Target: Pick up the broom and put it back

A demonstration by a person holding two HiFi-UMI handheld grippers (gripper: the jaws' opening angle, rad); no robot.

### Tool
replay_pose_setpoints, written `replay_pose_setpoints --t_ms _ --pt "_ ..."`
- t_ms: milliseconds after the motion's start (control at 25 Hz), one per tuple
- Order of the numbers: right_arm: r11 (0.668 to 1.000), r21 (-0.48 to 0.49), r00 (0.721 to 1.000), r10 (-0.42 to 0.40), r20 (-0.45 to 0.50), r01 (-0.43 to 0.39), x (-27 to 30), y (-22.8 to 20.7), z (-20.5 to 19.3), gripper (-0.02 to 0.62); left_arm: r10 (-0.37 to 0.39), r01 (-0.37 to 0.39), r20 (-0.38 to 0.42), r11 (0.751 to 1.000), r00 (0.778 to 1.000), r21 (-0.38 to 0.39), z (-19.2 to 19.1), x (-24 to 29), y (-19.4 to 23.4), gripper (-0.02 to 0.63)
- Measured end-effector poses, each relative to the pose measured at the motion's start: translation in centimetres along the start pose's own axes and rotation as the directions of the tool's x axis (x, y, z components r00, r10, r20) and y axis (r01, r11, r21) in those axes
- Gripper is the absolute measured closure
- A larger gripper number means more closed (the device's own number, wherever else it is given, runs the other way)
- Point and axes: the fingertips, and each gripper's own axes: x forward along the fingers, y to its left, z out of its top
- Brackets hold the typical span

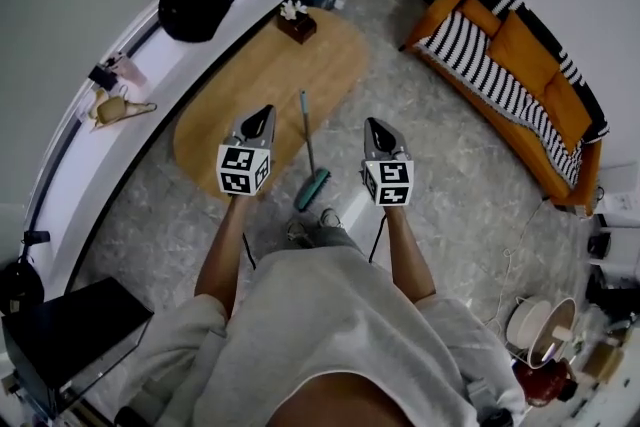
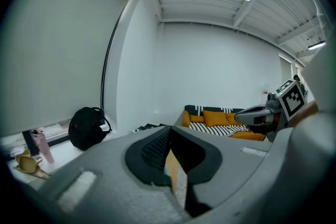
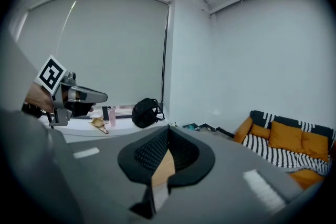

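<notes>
Grey speckled floor (image 1: pixel 430 165) beside an oval wooden table (image 1: pixel 250 85); broom (image 1: pixel 312 187) lies untouched, handle over the table's near end, teal head on the floor close to the person's feet; left gripper (image 1: pixel 264 111) and right gripper (image 1: pixel 376 123) both clenched on nothing, one either side of the broom.

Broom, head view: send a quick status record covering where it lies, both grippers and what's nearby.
target: broom, teal head on the floor, handle reaching over the wooden table
left gripper: shut, empty, left of the broom, not touching
right gripper: shut, empty, right of the broom, not touching
nearby: orange sofa at far right
progress: broom not yet picked up
</notes>
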Motion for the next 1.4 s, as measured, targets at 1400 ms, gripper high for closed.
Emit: replay_pose_setpoints --t_ms 1400 --pt "0.974 0.158 0.918 0.209 -0.337 -0.164 9.5 5.7 -22.6 0.594 0.136 -0.186 -0.287 0.97 0.948 -0.155 -20.3 2.1 4.3 0.609"
